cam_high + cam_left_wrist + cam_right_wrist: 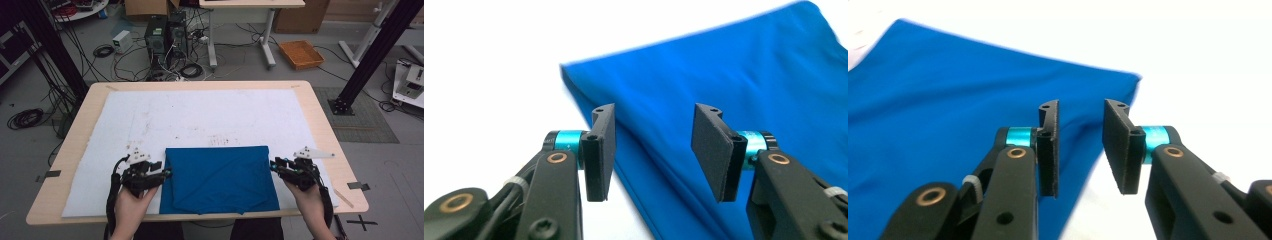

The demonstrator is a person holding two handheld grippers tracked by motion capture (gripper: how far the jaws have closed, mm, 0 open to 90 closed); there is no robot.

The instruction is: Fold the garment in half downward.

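Observation:
A folded blue cloth [218, 178] lies flat on the white mat [200, 117], near the table's front edge. My left gripper [169, 173] sits at the cloth's left edge, jaws open wide, pointing right. In the left gripper view the blue cloth [734, 85] fold edge runs between the open jaws of the left gripper [654, 150], with nothing held. My right gripper [272, 163] is at the cloth's right edge, pointing left. In the right gripper view the jaws of the right gripper [1080, 147] stand open with a narrower gap over the edge of the blue cloth [948, 110].
The wooden table [320, 115] borders the mat on all sides. Behind the table the floor holds computer towers [165, 35], tangled cables, an orange tray [301, 53] and black frame posts [372, 55]. A second table's legs [267, 35] stand beyond.

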